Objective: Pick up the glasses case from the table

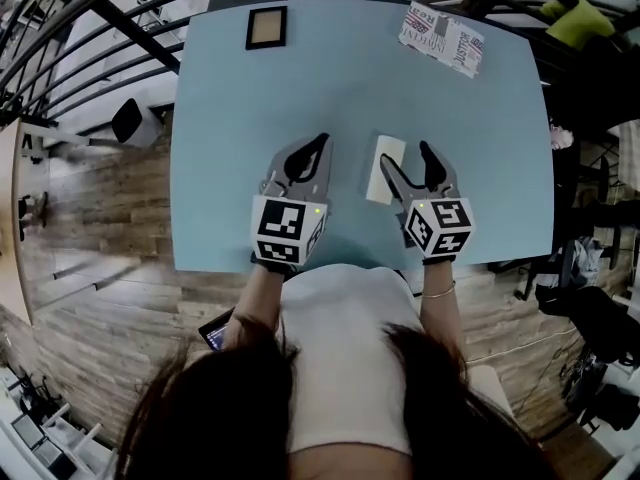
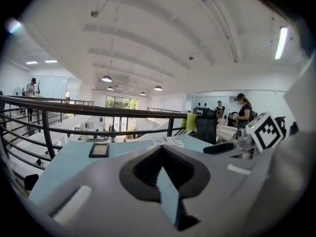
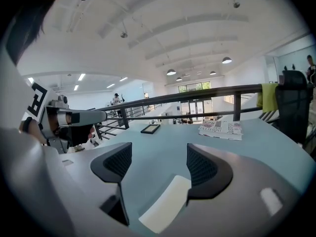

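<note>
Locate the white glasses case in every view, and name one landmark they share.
Head view: glasses case at centre, at the right claw tips.
Left gripper view: not in it.
Right gripper view: the case lies low centre, between the open jaws, untouched.
Shared landmark: the dark frame, far across the tabletop.

Head camera steeply down on the table (image 1: 230,118), two handheld cameras low across it, both facing the railing (image 3: 197,97)
</note>
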`<state>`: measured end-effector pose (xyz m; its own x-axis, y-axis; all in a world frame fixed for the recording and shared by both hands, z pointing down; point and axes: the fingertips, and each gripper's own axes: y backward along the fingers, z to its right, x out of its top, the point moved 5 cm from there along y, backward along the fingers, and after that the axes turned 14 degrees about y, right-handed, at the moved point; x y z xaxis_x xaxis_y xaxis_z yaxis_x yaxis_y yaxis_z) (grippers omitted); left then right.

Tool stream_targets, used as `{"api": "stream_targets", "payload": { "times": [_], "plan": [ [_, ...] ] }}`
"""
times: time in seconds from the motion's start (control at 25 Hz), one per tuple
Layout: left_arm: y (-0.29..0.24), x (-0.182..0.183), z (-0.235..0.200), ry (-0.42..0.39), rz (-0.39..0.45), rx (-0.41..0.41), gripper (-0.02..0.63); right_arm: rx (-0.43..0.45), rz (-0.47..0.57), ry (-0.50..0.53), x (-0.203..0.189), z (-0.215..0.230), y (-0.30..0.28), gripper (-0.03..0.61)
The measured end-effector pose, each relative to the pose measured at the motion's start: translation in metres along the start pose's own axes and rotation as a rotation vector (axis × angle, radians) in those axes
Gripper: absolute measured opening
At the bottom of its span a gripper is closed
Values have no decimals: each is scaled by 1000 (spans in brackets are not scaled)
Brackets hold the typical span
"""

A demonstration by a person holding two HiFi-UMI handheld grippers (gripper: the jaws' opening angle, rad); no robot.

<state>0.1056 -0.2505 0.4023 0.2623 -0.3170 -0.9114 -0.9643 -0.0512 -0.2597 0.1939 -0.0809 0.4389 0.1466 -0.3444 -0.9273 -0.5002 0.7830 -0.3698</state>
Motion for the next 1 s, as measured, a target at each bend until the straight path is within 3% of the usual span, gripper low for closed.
{"api": "stream_targets", "payload": {
  "times": [1.0],
  "plan": [
    [-25,-21,3,-16,-70,-60,57,-97,-217,-108,-76,-14,-21,377]
  ]
}}
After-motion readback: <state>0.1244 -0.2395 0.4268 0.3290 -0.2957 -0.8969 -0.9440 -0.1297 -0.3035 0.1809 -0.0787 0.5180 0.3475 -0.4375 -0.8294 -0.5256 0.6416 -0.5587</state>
